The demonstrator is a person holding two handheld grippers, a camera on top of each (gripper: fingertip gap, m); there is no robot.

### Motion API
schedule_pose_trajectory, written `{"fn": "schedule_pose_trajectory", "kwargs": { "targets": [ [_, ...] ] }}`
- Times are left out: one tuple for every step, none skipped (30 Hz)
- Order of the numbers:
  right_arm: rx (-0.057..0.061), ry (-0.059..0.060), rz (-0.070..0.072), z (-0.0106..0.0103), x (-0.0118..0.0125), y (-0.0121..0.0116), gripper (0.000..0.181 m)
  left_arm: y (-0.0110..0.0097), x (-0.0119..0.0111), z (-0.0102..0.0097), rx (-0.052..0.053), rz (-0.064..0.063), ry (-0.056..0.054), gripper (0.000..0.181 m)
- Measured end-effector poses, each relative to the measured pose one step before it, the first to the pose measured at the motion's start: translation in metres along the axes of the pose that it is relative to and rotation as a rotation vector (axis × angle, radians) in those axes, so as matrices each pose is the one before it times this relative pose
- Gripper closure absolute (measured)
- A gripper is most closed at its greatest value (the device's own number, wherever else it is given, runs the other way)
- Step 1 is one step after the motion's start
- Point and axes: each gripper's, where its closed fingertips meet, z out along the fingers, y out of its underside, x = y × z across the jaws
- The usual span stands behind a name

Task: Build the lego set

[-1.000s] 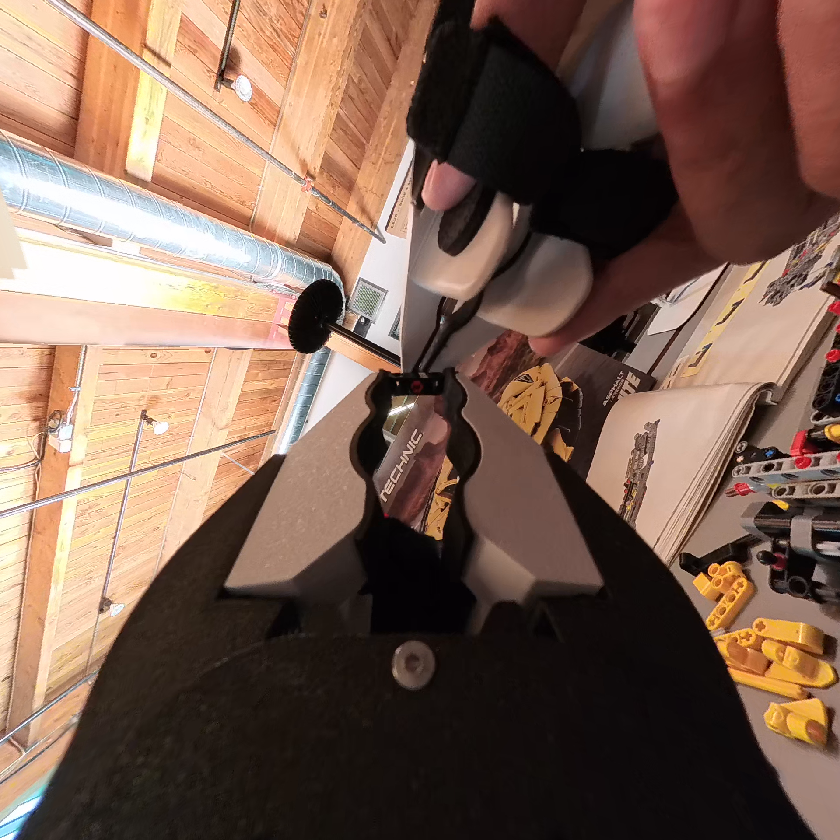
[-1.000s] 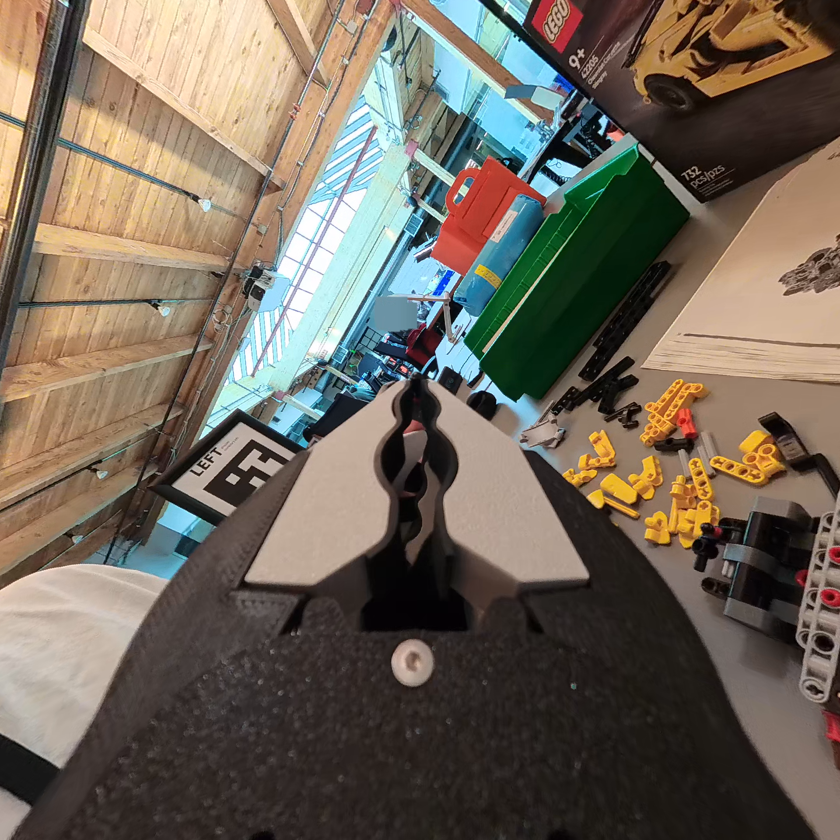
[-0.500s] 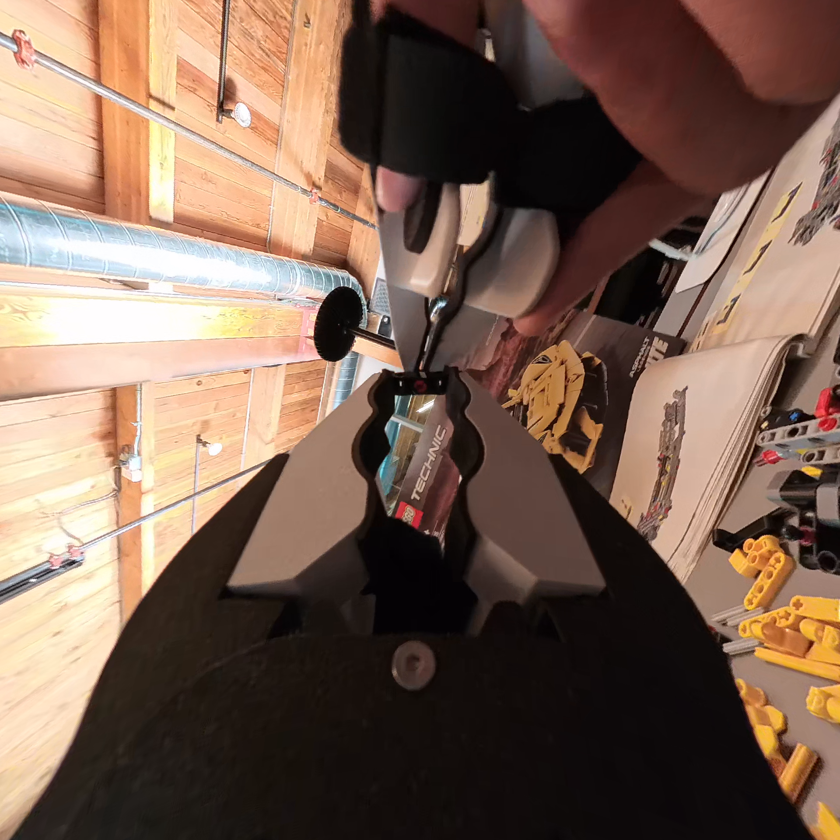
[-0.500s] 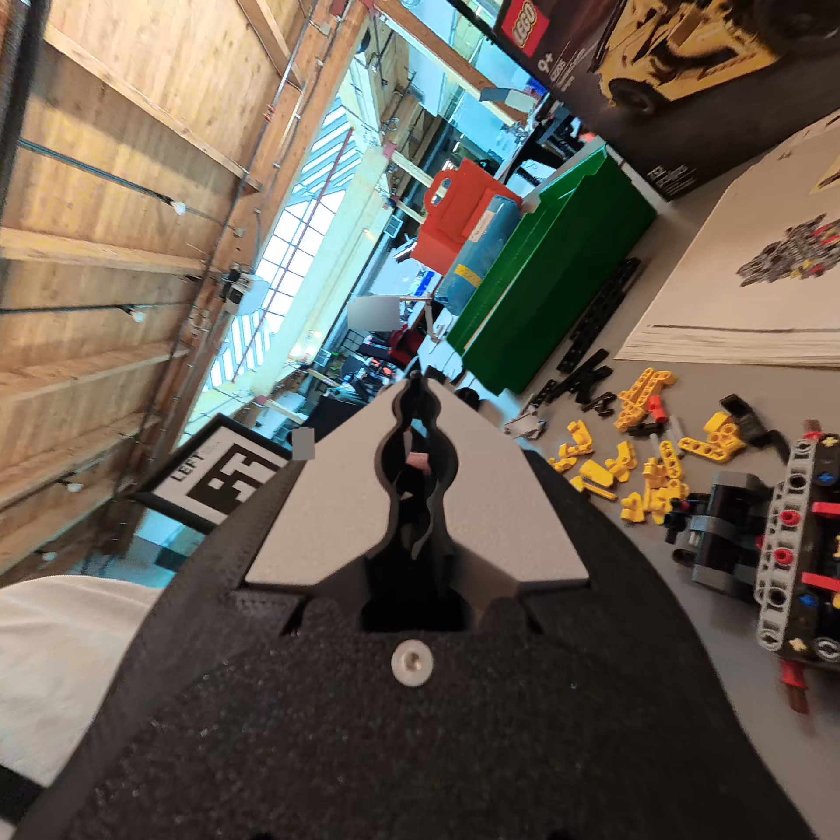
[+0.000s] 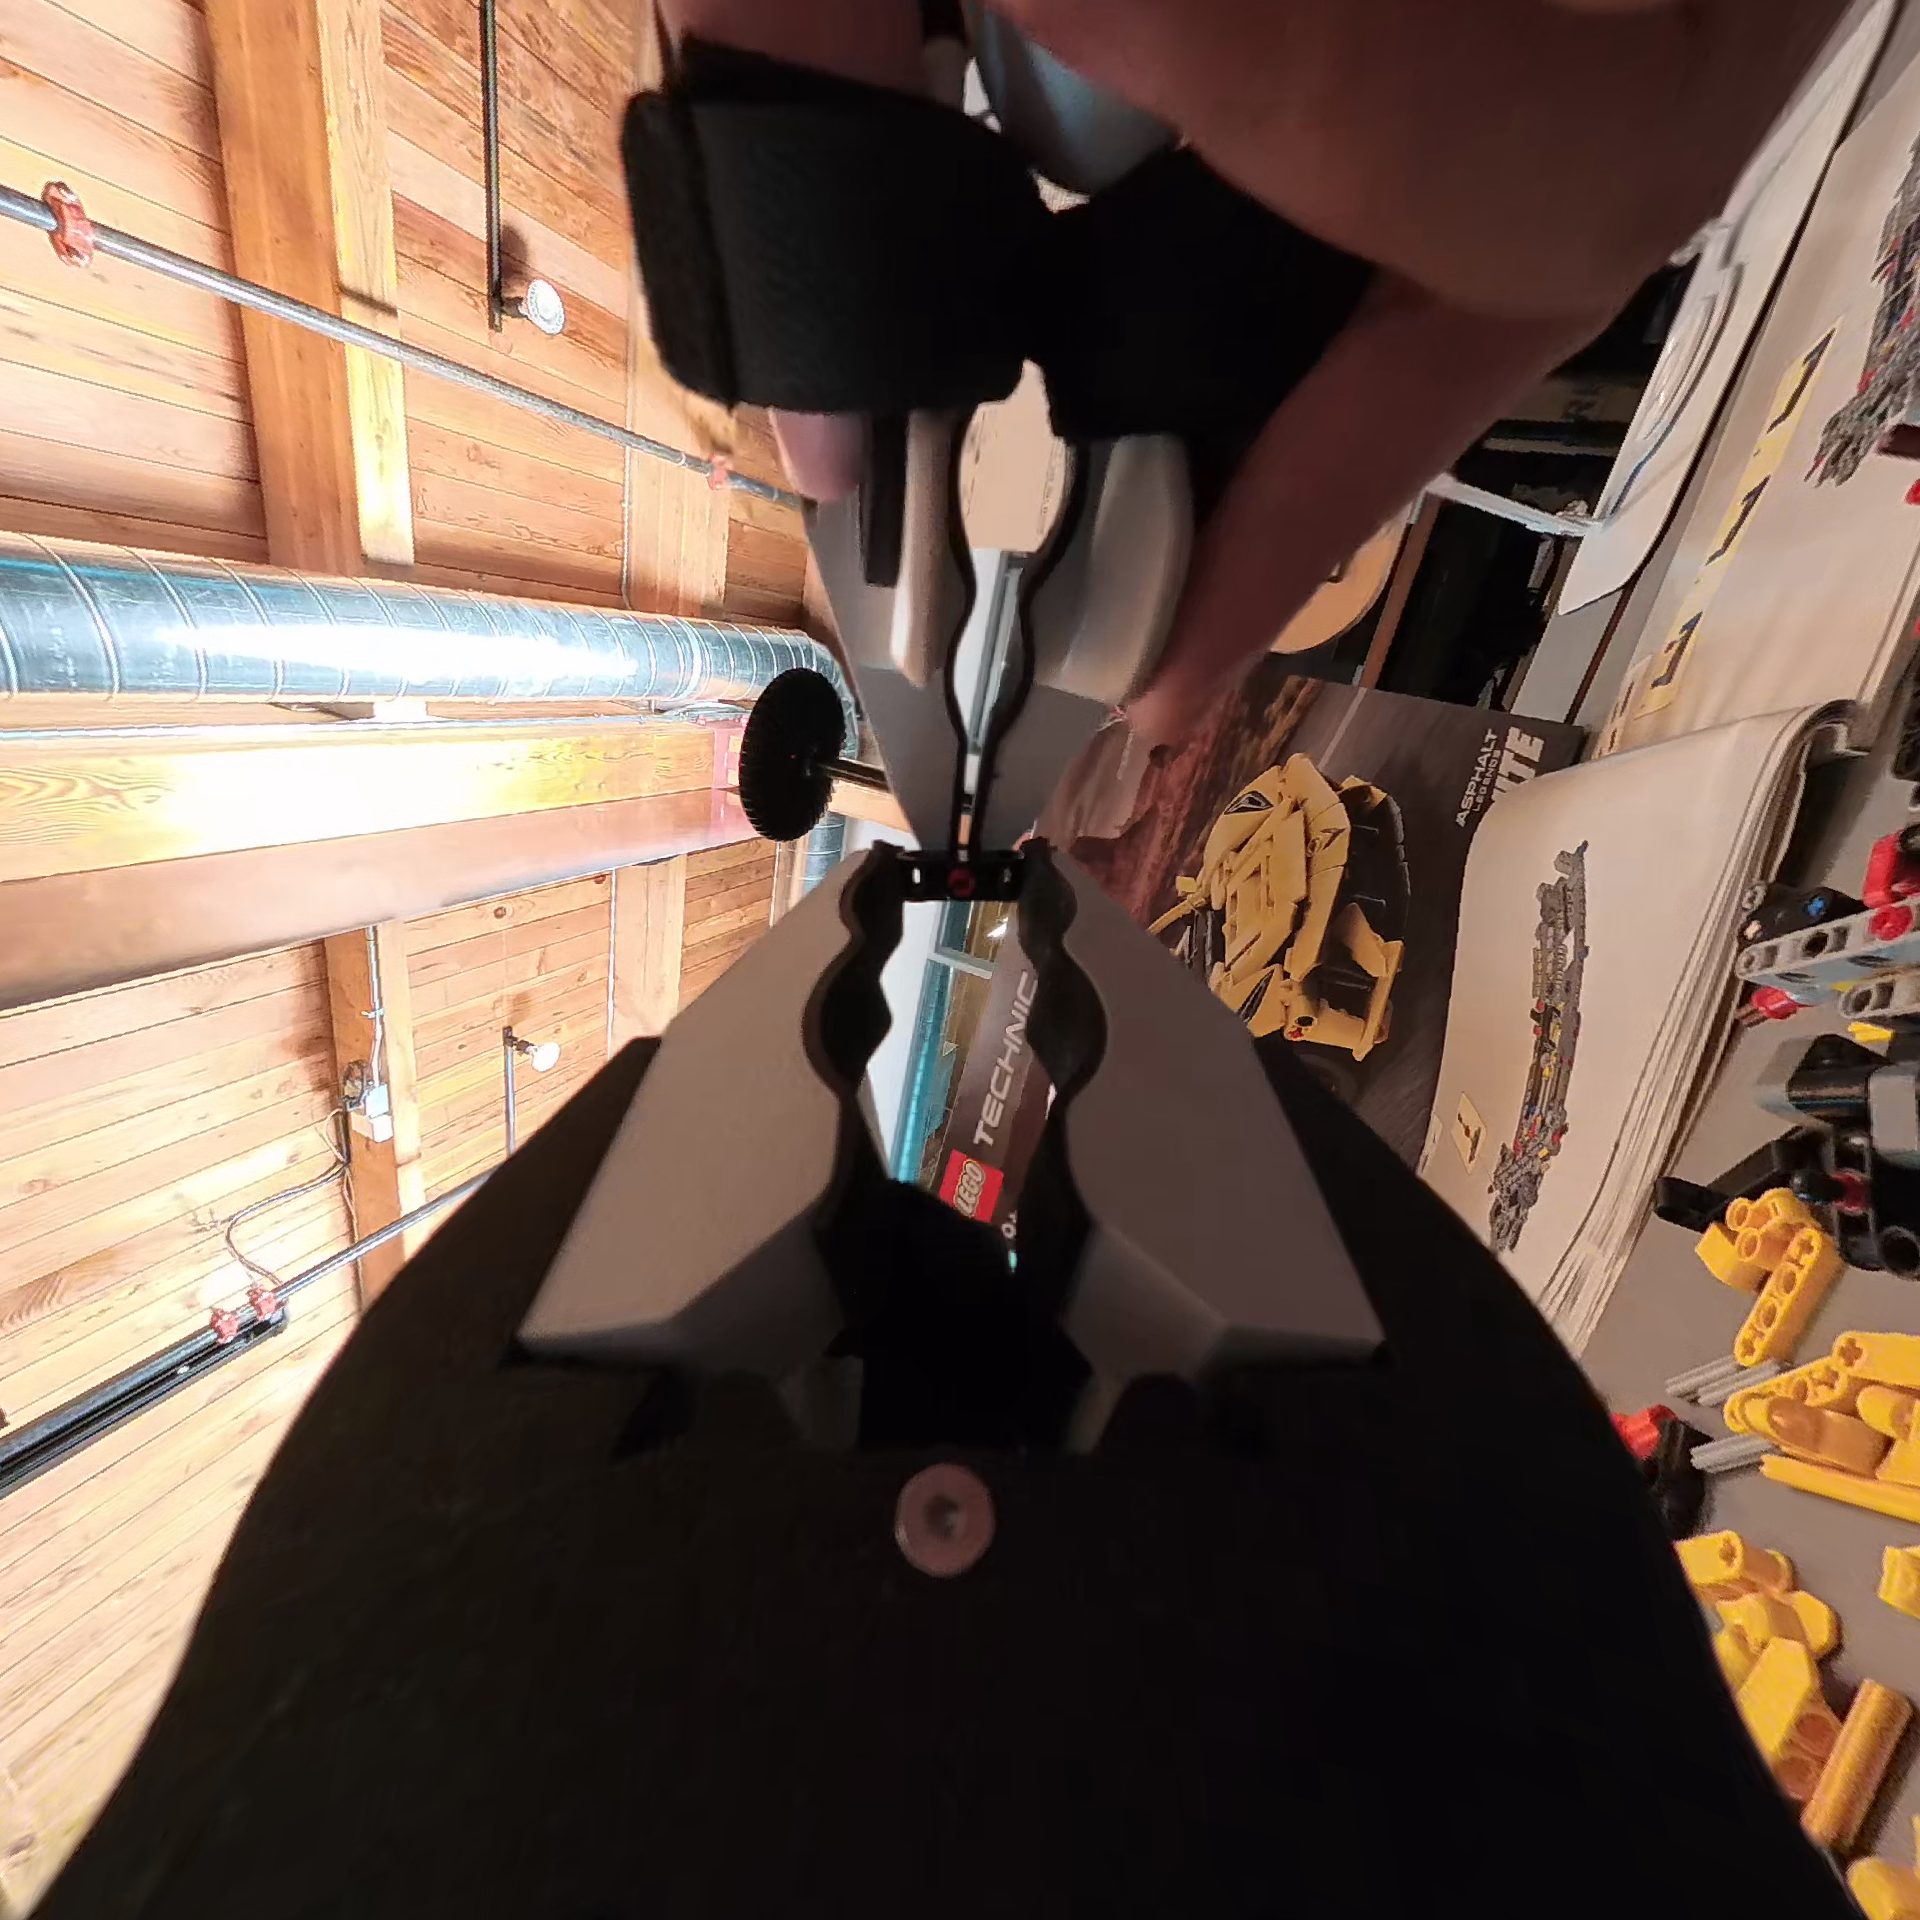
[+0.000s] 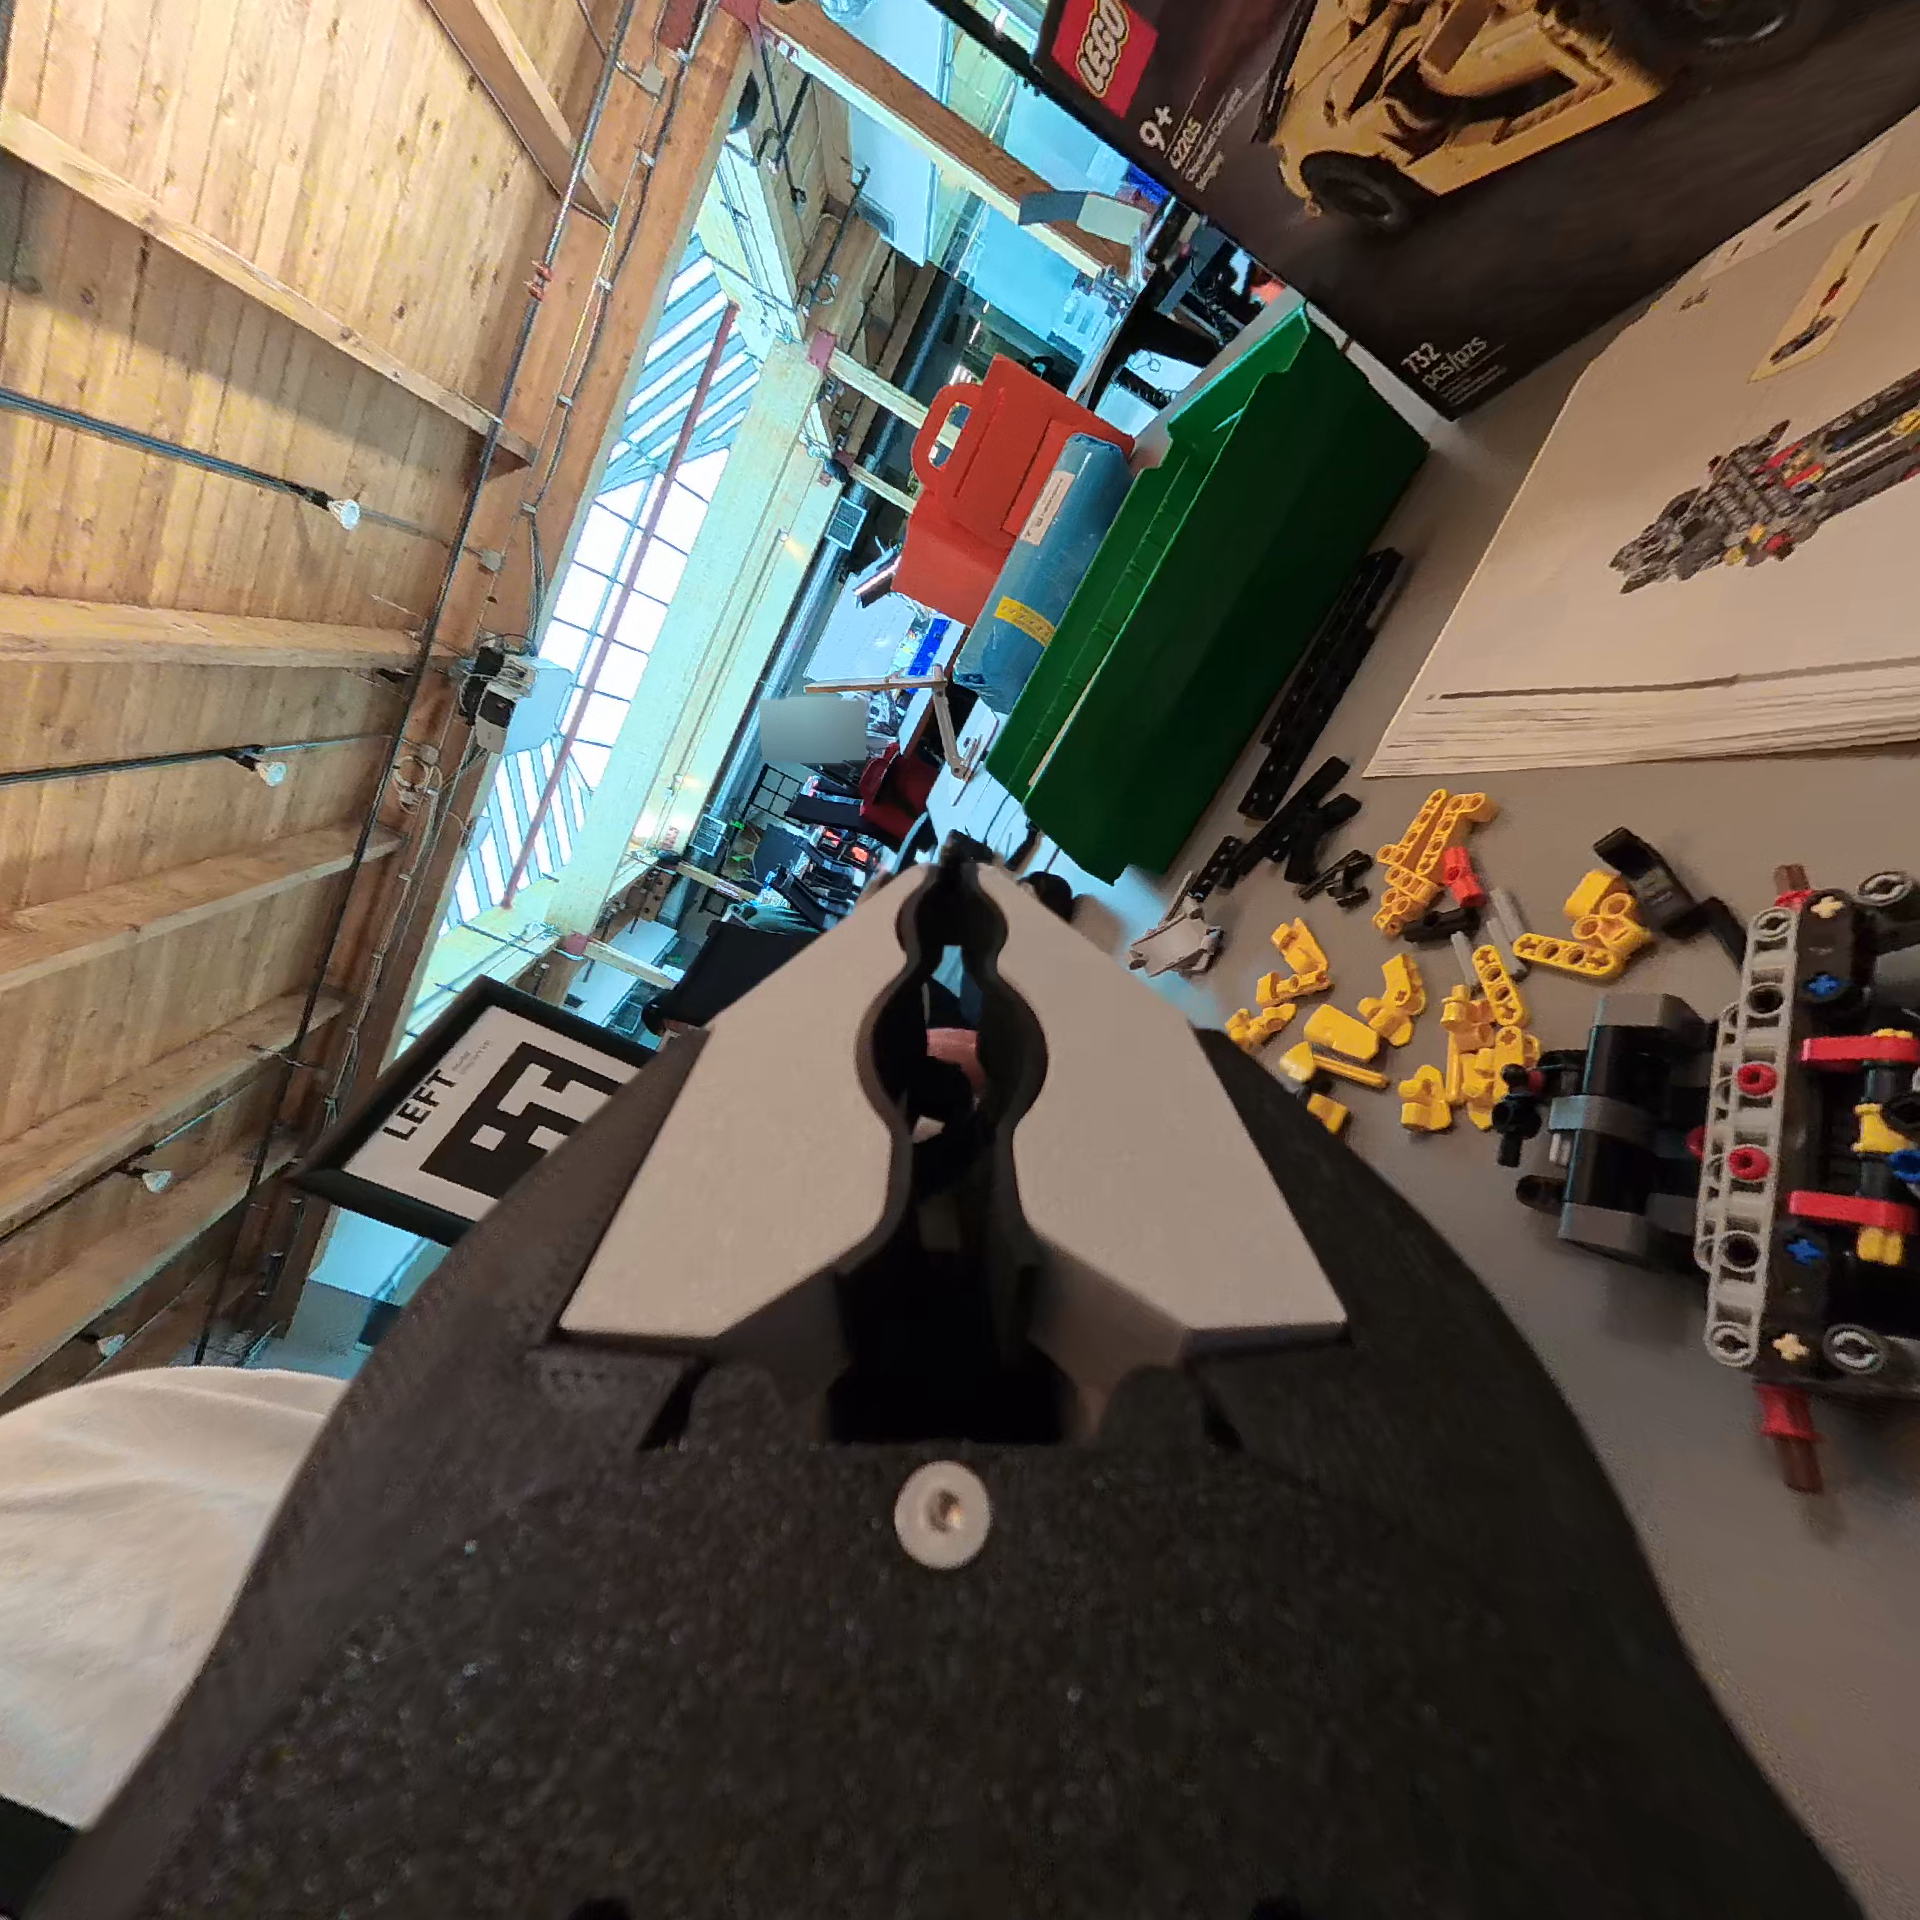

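Note:
My left gripper (image 5: 958, 875) is held up in the air, shut on a small black Lego piece with a red centre (image 5: 925, 881) pinched across its tips. My right gripper (image 5: 964, 805), held by a hand with a black strap, comes down from above and its shut tips meet that piece. A black gear on a thin axle (image 5: 792, 767) sticks out sideways at the right gripper's tips, with the axle's inner end hidden behind a finger. In the right wrist view my right gripper (image 6: 951, 883) is closed with a dark bit at its tips.
On the grey table lie the part-built grey and black chassis (image 6: 1808, 1174), a pile of yellow parts (image 6: 1434, 1039), black beams (image 6: 1320, 675), an open instruction booklet (image 6: 1714, 582), a green bin (image 6: 1195, 644) and the set's box (image 5: 1299, 914). My left and right fingertips are right by each other.
The right gripper and its hand have swung more directly over the left gripper's tips. The gear has moved closer to the left tips. The chassis has come further into the right wrist view.

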Motion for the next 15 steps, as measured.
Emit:
{"fn": "schedule_pose_trajectory", "kwargs": {
  "targets": [
    [-0.0001, -0.0011, 0.0057, -0.00087, 0.00061, 0.00029, 0.18, -0.00047, 0.00054, -0.00026, 0.004, 0.0038, 0.0013, 0.16],
    [0.0063, -0.0069, 0.0111, -0.00033, -0.00081, 0.00025, 0.18, -0.00032, -0.00067, -0.00033, 0.0024, 0.0035, -0.0045, 0.16],
    [0.0019, -0.0024, 0.0054, 0.0, -0.00055, 0.00004, 0.18, -0.00017, -0.00045, -0.00013, 0.0015, -0.0098, 0.0007, 0.16],
    [-0.0004, 0.0081, -0.0188, -0.00013, 0.00031, -0.00063, 0.18, 0.0, -0.00006, 0.00032, 0.0016, -0.0157, 0.0046, 0.161],
    [0.0027, 0.0096, -0.0295, -0.00001, 0.00021, -0.00107, 0.18, -0.00012, -0.0002, 0.00069, 0.0002, -0.0094, 0.0018, 0.161],
    [-0.0015, 0.001, -0.007, 0.00005, -0.00037, -0.00085, 0.18, -0.00025, -0.00041, 0.00042, 0.0001, -0.0078, -0.0013, 0.161],
    [-0.0036, -0.0046, 0.0031, -0.00014, -0.00082, -0.00036, 0.179, -0.00026, -0.0006, 0.00021, 0.0009, -0.01, -0.0011, 0.161],
    [-0.001, -0.0057, 0.003, -0.00041, -0.00059, -0.0002, 0.18, -0.00033, -0.00052, -0.00002, 0.0034, -0.0107, 0.0016, 0.161],
    [0.0004, -0.0073, 0.0016, -0.0009, -0.00035, 0.0001, 0.179, -0.00075, -0.00022, -0.00019, 0.0055, -0.0085, 0.0017, 0.161],
    [-0.0021, -0.0069, 0.0035, -0.00052, -0.00047, 0.00015, 0.179, -0.00042, -0.00018, -0.00026, 0.003, -0.0058, -0.0001, 0.161],
    [-0.0048, -0.0051, -0.0004, -0.00044, -0.0001, 0.00023, 0.179, -0.00041, -0.00002, -0.00026, 0.0016, -0.0047, 0.0009, 0.161],
    [-0.0039, -0.0005, -0.0006, -0.00053, -0.00019, -0.00002, 0.179, -0.00047, -0.00005, -0.00004, 0.0019, -0.0038, 0.0005, 0.161],
    [-0.0008, 0.0005, -0.0075, -0.0004, -0.00052, -0.0002, 0.18, -0.00038, -0.00041, 0.00001, 0.0019, -0.0036, -0.002, 0.161],
    [-0.0002, 0.0023, -0.012, -0.00015, -0.00035, 0.00001, 0.18, -0.00033, -0.0004, -0.00003, 0.0018, -0.0026, -0.0005, 0.16],
    [-0.0006, 0.0055, -0.0096, -0.00016, 0.00009, -0.00002, 0.18, -0.0001, -0.00004, -0.00007, 0.0017, -0.0018, 0.0004, 0.16]
  ]
}}
